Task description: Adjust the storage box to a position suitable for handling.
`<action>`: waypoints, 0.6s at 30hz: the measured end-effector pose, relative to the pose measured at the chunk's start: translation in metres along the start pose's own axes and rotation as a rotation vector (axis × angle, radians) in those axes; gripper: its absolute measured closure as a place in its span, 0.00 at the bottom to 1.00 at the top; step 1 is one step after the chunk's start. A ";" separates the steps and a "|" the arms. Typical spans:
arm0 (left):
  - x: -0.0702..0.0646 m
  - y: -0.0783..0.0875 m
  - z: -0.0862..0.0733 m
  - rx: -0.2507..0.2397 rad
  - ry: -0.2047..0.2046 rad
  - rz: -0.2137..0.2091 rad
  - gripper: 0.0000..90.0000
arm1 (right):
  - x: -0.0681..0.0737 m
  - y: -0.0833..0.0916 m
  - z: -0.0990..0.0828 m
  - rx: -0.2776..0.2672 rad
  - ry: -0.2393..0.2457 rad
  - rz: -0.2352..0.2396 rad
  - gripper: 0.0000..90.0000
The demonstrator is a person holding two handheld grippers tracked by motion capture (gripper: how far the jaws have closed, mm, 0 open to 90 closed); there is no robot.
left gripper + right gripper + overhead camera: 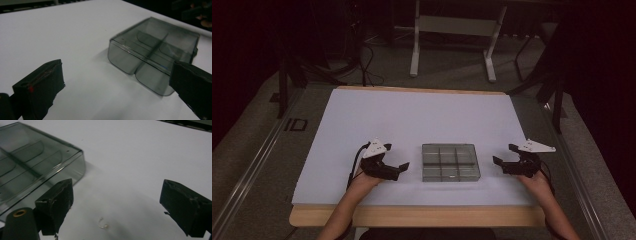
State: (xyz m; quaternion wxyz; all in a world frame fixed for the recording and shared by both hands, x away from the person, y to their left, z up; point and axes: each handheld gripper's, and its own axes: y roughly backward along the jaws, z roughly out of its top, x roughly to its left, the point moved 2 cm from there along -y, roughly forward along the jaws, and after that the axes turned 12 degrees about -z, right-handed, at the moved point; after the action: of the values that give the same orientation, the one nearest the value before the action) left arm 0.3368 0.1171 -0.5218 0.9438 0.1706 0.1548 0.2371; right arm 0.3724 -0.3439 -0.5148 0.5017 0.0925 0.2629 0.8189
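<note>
A smoky transparent compartment box [450, 162] with its lid closed lies on the white table cover near the front middle. My left gripper [399, 169] hovers just left of the box, jaws wide apart and empty. In the left gripper view the box [152, 52] lies ahead and to the right, between my spread fingers [41, 86]. My right gripper [503, 156] is a short way right of the box, also open and holding nothing. In the right gripper view the box [32, 162] sits at the left, by my left finger [56, 203].
The white cover [412, 120] spreads over a wooden table [422, 216]. A small glinting speck [103, 223] lies on the cover between my right fingers. A white desk frame [452, 35] stands on the floor beyond the table. Dark equipment flanks both sides.
</note>
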 end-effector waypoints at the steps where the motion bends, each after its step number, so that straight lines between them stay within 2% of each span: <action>1: -0.001 -0.001 -0.001 0.008 -0.007 -0.005 0.01 | 0.002 -0.001 0.000 0.004 0.008 0.016 0.13; 2: -0.002 -0.002 -0.001 0.010 -0.011 -0.013 0.06 | 0.006 -0.004 -0.001 0.007 0.027 0.035 0.13; 4: -0.004 -0.005 -0.002 0.025 -0.024 -0.021 0.06 | 0.008 -0.005 -0.002 0.009 0.040 0.047 0.13; 5: -0.004 -0.005 -0.003 0.028 -0.028 -0.024 0.10 | 0.012 -0.006 -0.003 0.014 0.059 0.066 0.13; 8: -0.005 -0.009 -0.006 0.052 -0.038 -0.044 0.14 | 0.015 -0.008 -0.004 0.021 0.073 0.087 0.15; 11: -0.007 -0.015 -0.011 0.103 -0.052 -0.067 0.18 | 0.019 -0.009 -0.005 0.031 0.101 0.117 0.25; 16: -0.011 -0.025 -0.016 0.180 -0.070 -0.126 0.40 | 0.024 -0.009 -0.008 0.045 0.159 0.145 0.40; 18: -0.012 -0.030 -0.018 0.209 -0.060 -0.145 0.45 | 0.025 -0.009 -0.010 0.052 0.171 0.161 0.47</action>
State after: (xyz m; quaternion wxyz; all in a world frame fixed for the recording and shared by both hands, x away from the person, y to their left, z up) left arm 0.3318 0.0904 -0.5468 0.9397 0.2635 0.1625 0.1456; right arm 0.3632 -0.3220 -0.5308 0.4074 0.0561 0.3175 0.8544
